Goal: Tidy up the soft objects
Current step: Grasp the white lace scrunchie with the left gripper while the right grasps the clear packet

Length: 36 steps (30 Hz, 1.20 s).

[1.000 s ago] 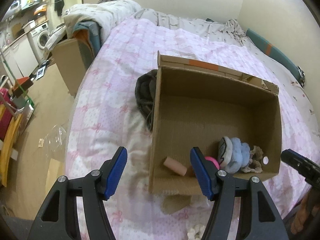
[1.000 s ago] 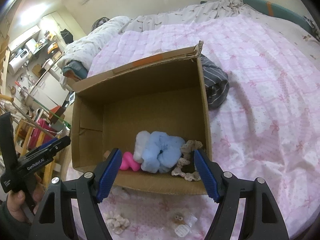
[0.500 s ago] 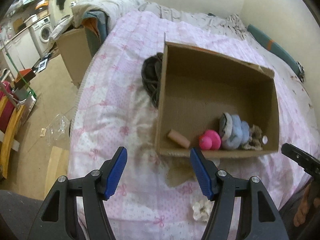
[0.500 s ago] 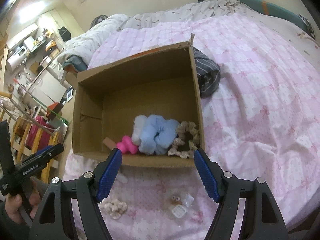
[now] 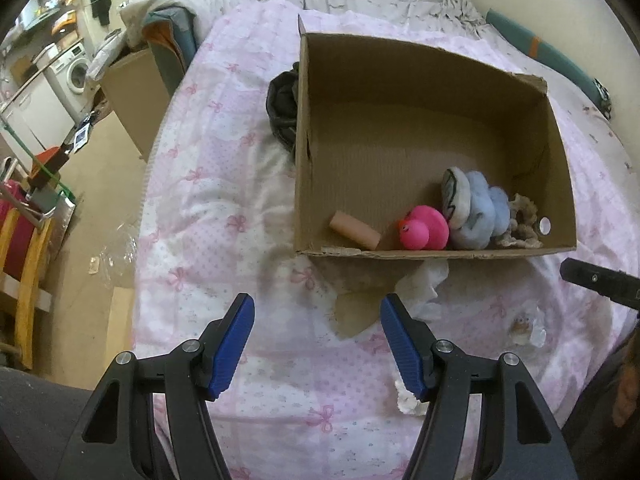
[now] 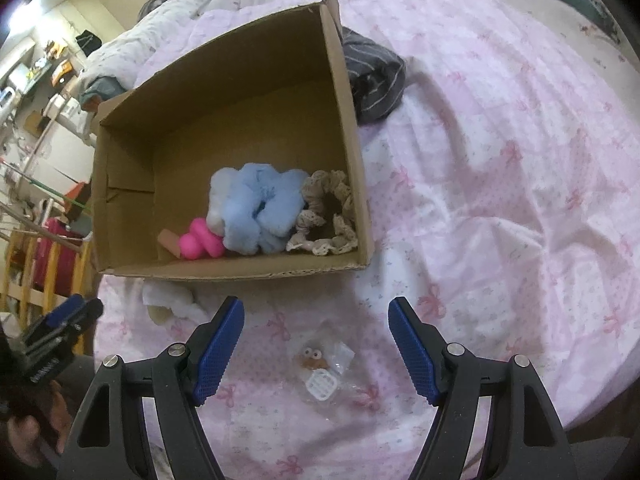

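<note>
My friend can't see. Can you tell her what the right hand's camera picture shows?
A cardboard box sits on a pink bedspread, holding a fluffy blue scrunchie, a lacy beige scrunchie and a pink rubber duck. The open right gripper hovers over a small bagged toy lying outside the box.

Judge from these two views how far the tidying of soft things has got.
Done: pink duck, blue scrunchie and lace scrunchie lie in the cardboard box. In hand: nothing; left gripper and right gripper are open. Left: small bagged toy and white cloth on the bed.
</note>
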Each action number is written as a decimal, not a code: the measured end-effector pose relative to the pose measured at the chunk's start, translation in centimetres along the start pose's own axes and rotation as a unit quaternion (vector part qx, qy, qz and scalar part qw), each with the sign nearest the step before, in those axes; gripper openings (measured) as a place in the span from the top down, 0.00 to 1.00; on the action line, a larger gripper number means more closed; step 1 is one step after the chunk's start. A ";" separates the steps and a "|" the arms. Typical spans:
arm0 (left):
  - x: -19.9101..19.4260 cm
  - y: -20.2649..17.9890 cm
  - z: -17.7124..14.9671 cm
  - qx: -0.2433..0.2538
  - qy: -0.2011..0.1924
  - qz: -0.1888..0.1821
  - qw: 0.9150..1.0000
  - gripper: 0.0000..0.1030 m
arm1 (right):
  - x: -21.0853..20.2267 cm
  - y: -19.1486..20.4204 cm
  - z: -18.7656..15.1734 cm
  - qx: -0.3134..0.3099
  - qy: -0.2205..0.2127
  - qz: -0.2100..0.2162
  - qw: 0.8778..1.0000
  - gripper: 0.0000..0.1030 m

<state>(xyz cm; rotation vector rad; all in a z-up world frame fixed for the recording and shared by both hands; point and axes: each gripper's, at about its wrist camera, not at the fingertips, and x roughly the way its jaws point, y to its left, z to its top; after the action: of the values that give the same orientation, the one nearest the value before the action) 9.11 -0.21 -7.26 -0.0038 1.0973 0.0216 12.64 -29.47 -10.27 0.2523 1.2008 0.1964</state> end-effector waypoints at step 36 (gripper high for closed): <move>5.2 -8.0 -4.5 0.104 0.144 -0.114 0.978 0.39 | 5.9 6.0 -2.8 -0.159 0.125 -0.078 0.976 0.83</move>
<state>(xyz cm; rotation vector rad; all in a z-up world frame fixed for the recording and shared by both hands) 7.61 -8.23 -14.05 0.0564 1.3800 -0.3073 11.95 -21.82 -14.69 -0.1508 1.4103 0.2859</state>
